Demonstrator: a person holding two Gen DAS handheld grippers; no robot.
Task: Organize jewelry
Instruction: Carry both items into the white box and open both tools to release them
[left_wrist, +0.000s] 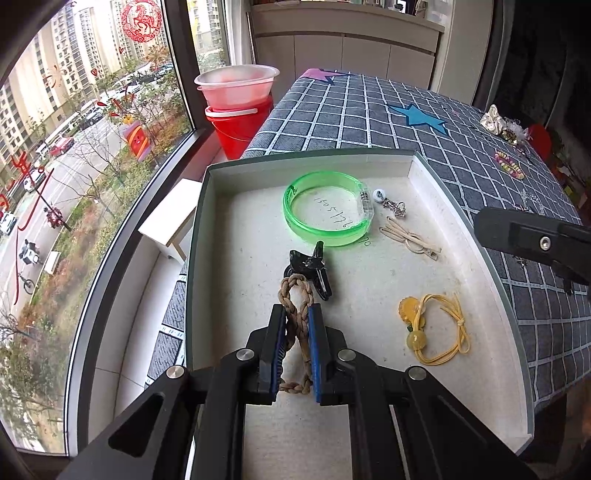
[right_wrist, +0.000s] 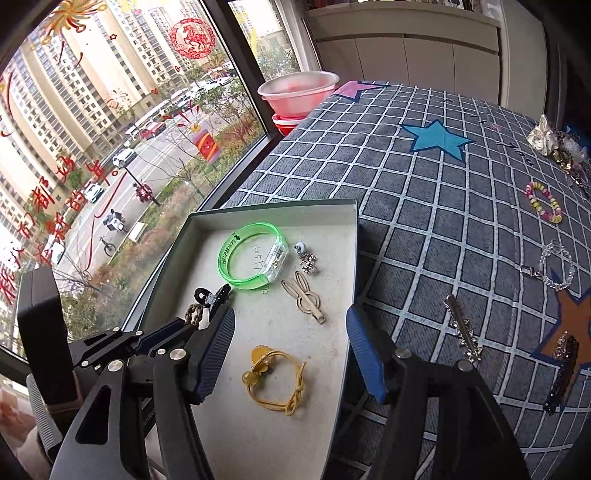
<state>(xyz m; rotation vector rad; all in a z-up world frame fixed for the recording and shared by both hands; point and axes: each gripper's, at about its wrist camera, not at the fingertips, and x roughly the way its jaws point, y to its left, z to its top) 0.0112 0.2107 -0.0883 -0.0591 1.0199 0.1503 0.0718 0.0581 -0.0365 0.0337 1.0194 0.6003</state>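
Observation:
My left gripper (left_wrist: 298, 314) is shut on a braided brown bracelet (left_wrist: 297, 295) and holds it over the shallow box tray (left_wrist: 207, 236), just behind a black hair clip (left_wrist: 312, 267). The tray also holds a green bangle (left_wrist: 325, 212), a small silver charm (left_wrist: 389, 203), a beige rabbit clip (left_wrist: 410, 238) and a yellow hair tie (left_wrist: 436, 328). My right gripper (right_wrist: 291, 328) is open and empty above the tray's near right part, over the yellow hair tie (right_wrist: 273, 380). The left gripper (right_wrist: 173, 332) shows at its left.
On the checked cloth (right_wrist: 424, 221) right of the tray lie a silver barrette (right_wrist: 463, 328), a clear bead bracelet (right_wrist: 557, 269), a coloured bead bracelet (right_wrist: 545, 203), a dark glitter clip (right_wrist: 563, 369) and a pile of hair pieces (right_wrist: 554, 144). A red bucket (left_wrist: 236, 125) stands by the window.

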